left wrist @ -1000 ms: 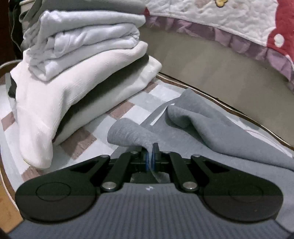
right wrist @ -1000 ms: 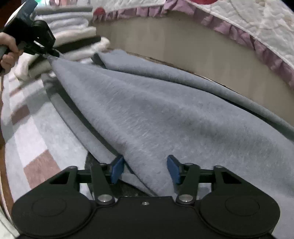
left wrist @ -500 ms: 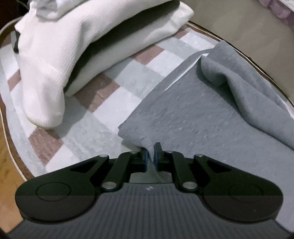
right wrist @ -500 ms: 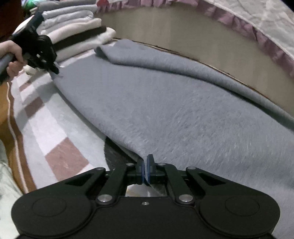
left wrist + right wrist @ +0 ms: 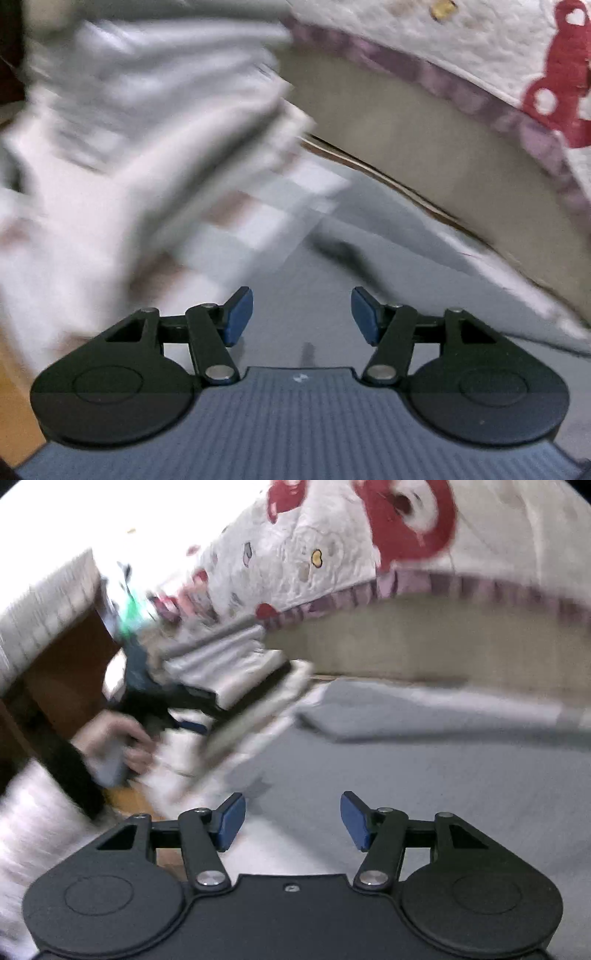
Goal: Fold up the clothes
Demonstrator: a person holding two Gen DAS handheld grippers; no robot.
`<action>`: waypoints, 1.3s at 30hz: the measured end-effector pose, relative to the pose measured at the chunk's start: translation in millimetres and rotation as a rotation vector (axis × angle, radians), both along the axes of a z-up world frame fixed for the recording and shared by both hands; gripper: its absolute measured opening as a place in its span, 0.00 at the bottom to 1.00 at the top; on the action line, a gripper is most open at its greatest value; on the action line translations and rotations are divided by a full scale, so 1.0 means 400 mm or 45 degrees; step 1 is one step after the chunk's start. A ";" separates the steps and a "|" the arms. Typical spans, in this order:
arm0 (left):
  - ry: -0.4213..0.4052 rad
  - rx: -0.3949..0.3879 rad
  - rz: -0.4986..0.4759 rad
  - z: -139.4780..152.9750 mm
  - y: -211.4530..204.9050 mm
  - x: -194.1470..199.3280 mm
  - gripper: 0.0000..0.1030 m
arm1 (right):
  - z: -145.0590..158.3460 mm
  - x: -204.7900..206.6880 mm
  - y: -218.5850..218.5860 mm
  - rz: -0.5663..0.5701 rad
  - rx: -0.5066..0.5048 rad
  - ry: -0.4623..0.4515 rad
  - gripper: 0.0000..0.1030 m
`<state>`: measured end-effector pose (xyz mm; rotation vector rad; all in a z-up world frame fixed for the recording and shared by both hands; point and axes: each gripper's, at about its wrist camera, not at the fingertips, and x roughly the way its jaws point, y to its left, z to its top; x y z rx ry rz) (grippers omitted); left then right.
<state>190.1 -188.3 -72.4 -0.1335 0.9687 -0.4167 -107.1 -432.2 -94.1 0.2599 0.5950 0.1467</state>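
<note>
The grey garment [image 5: 424,768] lies spread flat on the checked cloth [image 5: 258,221] beside the stack of folded clothes [image 5: 140,110], with left gripper [image 5: 302,317] and right gripper [image 5: 293,821] both wide apart, holding nothing, which suggests a flattened layer ready for a fold.

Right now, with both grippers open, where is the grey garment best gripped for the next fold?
Probably the grey garment's folded far-left edge, beside the folded stack: it stands raised off the cloth. Bring the left gripper in low from the left.
</note>
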 end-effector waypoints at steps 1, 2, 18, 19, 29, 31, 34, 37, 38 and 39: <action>0.065 -0.034 -0.039 -0.029 -0.025 0.020 0.55 | -0.004 0.033 0.011 -0.007 -0.088 0.027 0.57; 0.124 -0.061 -0.074 -0.056 -0.050 0.039 0.55 | -0.010 0.070 0.021 0.008 -0.164 0.053 0.53; 0.218 -0.150 -0.030 -0.204 -0.166 0.215 0.65 | -0.089 0.634 -0.312 -0.017 -0.278 0.475 0.56; 0.218 -0.159 -0.017 -0.209 -0.164 0.222 0.65 | -0.103 0.659 -0.367 -0.080 -0.171 0.518 0.57; 0.060 -0.131 0.000 -0.176 -0.172 0.214 0.65 | -0.233 0.556 -0.475 0.064 0.114 0.884 0.59; 0.016 -0.142 -0.022 -0.170 -0.183 0.200 0.65 | -0.235 0.512 -0.458 0.078 0.076 0.810 0.59; -0.063 -0.169 -0.065 -0.157 -0.198 0.177 0.65 | -0.230 0.444 -0.396 0.140 -0.102 0.657 0.59; -0.075 -0.171 -0.094 -0.160 -0.221 0.172 0.65 | -0.232 0.392 -0.347 0.209 -0.270 0.515 0.63; -0.065 -0.162 -0.100 -0.166 -0.229 0.175 0.65 | -0.229 0.379 -0.349 0.236 -0.255 0.492 0.65; -0.056 -0.152 -0.106 -0.173 -0.238 0.177 0.65 | -0.225 0.366 -0.352 0.263 -0.240 0.468 0.65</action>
